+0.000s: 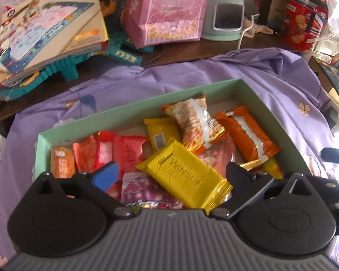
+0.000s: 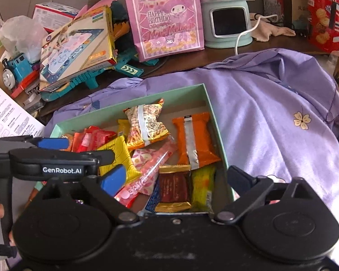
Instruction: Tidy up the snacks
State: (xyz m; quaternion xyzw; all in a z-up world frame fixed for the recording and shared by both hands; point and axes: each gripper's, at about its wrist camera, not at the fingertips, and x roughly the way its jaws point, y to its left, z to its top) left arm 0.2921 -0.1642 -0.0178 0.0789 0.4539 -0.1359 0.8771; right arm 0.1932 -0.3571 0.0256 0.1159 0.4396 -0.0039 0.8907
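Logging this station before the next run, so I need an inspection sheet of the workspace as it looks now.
Surface: purple cloth over a dark table.
Job's things: green box holding assorted snack packets; yellow packet on top.
Clutter: toy box, pink bag, toy train, red tin.
Tongs: left tongs and right tongs open, empty, over the box.
Cables: white cord by the mint appliance.
Surroundings: leaflet at left.

Snack packets (image 1: 185, 176) lie in the box (image 1: 128, 110) on the cloth (image 2: 271, 117).
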